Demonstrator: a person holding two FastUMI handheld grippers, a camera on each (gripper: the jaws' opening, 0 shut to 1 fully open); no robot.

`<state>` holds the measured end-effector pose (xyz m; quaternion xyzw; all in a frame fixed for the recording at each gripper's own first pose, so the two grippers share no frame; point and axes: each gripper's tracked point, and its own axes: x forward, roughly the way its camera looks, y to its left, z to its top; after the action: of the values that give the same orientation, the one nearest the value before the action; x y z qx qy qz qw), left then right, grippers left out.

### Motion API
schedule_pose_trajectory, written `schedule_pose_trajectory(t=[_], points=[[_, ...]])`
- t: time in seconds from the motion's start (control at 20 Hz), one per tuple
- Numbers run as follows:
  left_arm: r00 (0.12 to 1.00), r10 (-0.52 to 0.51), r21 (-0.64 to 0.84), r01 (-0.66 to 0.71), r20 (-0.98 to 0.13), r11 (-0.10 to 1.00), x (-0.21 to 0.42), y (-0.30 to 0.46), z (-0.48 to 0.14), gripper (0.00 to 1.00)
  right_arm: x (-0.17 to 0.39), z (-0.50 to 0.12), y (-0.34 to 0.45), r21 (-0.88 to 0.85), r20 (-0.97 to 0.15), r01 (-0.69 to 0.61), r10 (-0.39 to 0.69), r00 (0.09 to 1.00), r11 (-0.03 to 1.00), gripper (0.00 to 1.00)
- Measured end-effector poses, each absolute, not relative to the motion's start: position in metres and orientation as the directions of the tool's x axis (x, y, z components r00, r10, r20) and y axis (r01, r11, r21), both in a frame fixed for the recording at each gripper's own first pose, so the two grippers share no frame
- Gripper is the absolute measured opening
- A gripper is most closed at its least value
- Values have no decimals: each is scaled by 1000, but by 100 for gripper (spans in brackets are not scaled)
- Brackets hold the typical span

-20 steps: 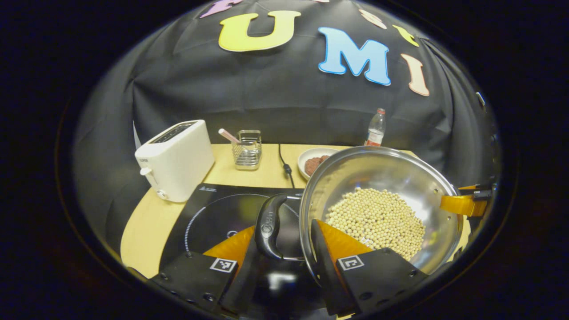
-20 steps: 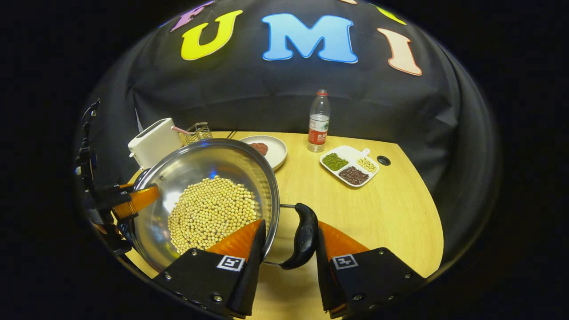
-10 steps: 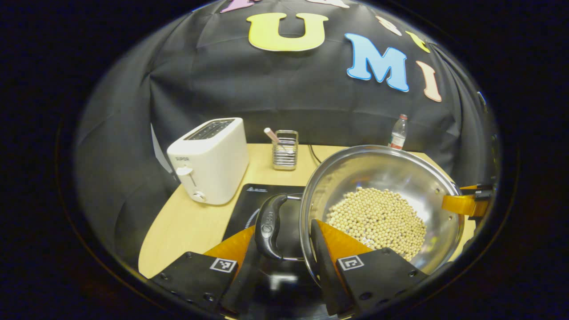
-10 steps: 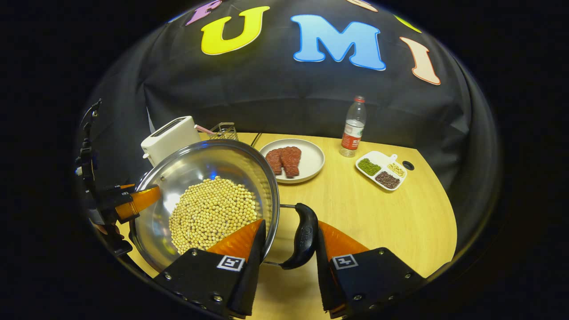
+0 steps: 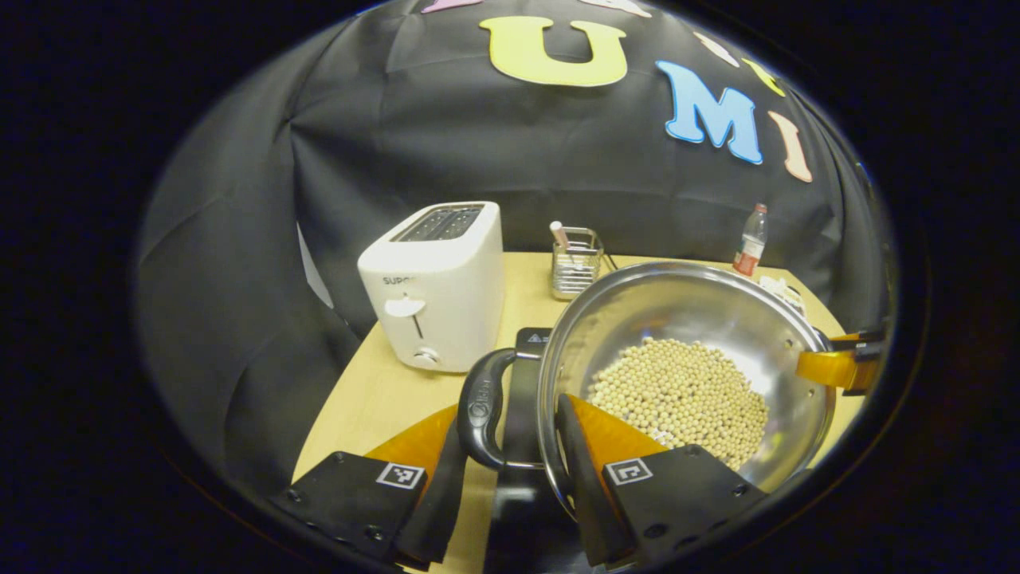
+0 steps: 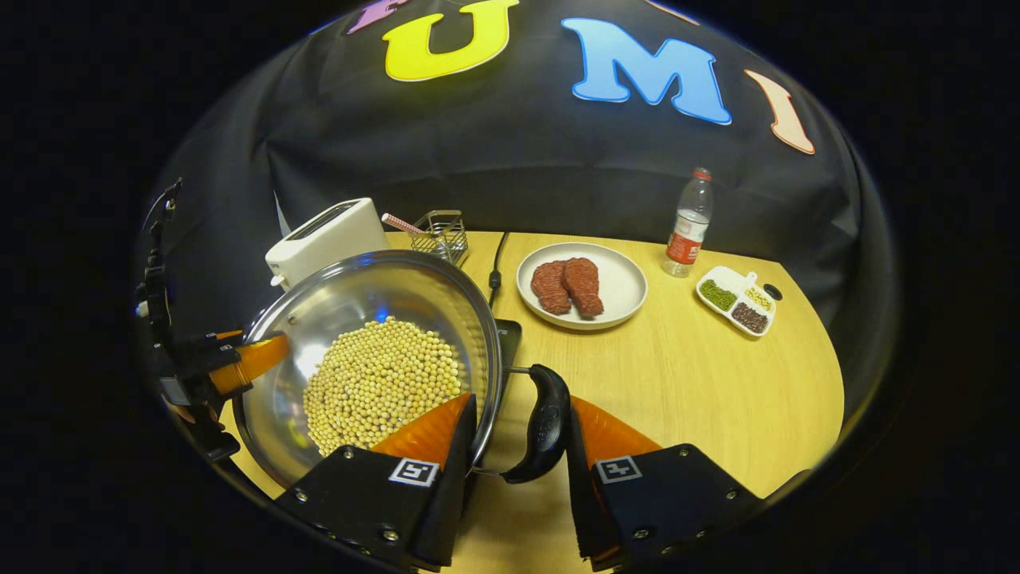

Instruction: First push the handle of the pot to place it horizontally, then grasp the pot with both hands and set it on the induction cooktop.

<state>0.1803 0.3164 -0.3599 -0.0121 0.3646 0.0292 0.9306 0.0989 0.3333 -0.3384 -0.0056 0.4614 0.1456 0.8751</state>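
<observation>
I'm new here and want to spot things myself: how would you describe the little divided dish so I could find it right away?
Start at the round wooden table in the right gripper view and look to its far right edge, near the black cloth wall. Beside the clear water bottle lies a small white divided dish. Unlike the round plate of red meat, it holds separate little heaps of green, dark and pale beans.

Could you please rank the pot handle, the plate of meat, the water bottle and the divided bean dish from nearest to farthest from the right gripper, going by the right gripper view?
1. Pot handle: between the right gripper's fingers.
2. Plate of meat: mid-table, ahead.
3. Divided bean dish: far right of the table.
4. Water bottle: at the back by the wall, just beyond the dish.
</observation>
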Motion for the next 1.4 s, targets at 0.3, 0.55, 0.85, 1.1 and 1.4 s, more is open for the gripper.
schedule_pose_trajectory(t=[0.3,0.55,0.85,1.1,1.4], points=[[727,63,-10,-96,-684,995,187,330,-365,68,107,-348,356,166,-810,-252,278,517,953,57],[804,187,108,-153,-564,982,190,347,-332,100,137,-307,340,91,-696,-268,253,672,959,100],[894,287,152,-248,-344,957,199,340,-248,98,161,-223,283,62,-509,-220,220,832,974,97],[943,250,123,-228,-220,966,192,275,-173,100,145,-163,224,50,-394,-219,220,892,975,97],[977,188,46,-184,-97,982,152,160,-92,98,116,-101,151,37,-270,-249,250,930,968,97]])
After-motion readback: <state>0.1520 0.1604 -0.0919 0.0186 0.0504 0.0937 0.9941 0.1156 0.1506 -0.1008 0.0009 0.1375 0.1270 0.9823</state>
